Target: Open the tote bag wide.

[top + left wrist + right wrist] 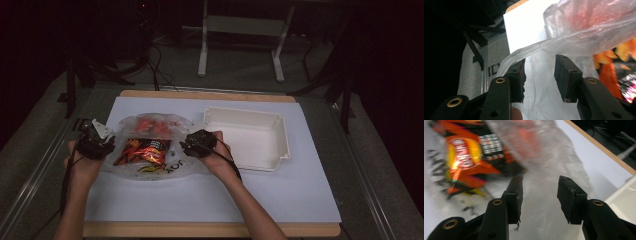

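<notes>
We have the clear crinkled plastic bag [150,145] with the orange snack packet [142,150] just left of the white rectangular foam tray [250,137], its long axis running toward that tray. Our left gripper [100,145] stands at the bag's far end from the tray and our right gripper [192,145] at the near end, both jaws parted with film between them but nothing pinched

Bare white sheet [210,195] near the hands; white tray [250,137] blocking right.

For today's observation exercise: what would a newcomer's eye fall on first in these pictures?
The bright orange-and-red snack packet inside a clear plastic bag stands out, lying on the white sheet left of centre. The left gripper and right gripper flank the bag, jaws apart; a fold of film drapes over one left pad. An empty white tray sits to the bag's right.
</notes>
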`<state>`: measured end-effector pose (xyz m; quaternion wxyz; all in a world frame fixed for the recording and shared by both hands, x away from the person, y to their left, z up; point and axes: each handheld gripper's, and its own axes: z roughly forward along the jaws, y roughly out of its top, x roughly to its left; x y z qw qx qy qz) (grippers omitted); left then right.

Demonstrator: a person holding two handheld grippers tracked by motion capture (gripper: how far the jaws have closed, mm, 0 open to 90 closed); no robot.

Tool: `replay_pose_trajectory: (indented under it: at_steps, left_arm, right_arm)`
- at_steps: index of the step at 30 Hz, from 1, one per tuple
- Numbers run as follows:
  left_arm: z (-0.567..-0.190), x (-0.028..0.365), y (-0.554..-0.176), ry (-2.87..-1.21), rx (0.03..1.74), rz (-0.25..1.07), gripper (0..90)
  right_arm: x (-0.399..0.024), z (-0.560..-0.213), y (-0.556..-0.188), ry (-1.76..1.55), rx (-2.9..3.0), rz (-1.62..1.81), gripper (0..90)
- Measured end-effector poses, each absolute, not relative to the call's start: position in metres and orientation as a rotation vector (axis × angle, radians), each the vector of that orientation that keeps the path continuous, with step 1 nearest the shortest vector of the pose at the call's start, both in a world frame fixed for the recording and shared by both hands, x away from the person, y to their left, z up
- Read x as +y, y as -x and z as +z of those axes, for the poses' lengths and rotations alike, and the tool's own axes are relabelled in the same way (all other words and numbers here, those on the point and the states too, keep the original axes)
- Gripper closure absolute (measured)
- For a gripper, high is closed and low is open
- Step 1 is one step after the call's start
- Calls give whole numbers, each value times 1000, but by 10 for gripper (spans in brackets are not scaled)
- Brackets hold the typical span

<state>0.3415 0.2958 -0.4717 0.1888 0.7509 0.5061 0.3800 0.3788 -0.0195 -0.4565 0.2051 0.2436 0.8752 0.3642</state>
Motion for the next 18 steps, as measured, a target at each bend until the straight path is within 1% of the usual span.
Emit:
replay_pose_trajectory:
  at_steps: [1,3,6,7,8,9,11,12,14,15,18]
  left_arm:
    - [-472,296,-343,-2111,1437,1069,618]
    - [-473,297,-348,-2104,1472,1073,634]
    - [-475,301,-354,-2053,1535,1060,668]
    - [-476,304,-355,-2034,1549,1052,683]
    - [-475,305,-355,-2026,1553,1045,694]
    - [-475,305,-354,-2010,1556,1037,705]
    - [-474,304,-352,-2013,1528,1026,705]
    - [-474,303,-351,-2022,1497,1025,696]
    - [-474,300,-347,-2055,1443,1021,677]
    - [-473,298,-346,-2062,1430,1018,662]
    - [-471,296,-341,-2063,1401,1000,630]
  right_arm:
    - [-19,-456,-383,-704,2427,998,569]
    - [-20,-455,-389,-745,2413,984,616]
    - [-23,-455,-400,-781,2410,927,742]
    - [-24,-456,-403,-789,2422,910,769]
    - [-25,-458,-407,-789,2430,880,824]
    - [-26,-459,-408,-795,2439,874,835]
    - [-28,-460,-410,-800,2444,879,841]
    - [-29,-460,-410,-804,2451,901,826]
    - [-30,-458,-407,-803,2459,961,790]
    - [-31,-457,-406,-800,2461,989,755]
    - [-32,-452,-399,-771,2459,1063,695]
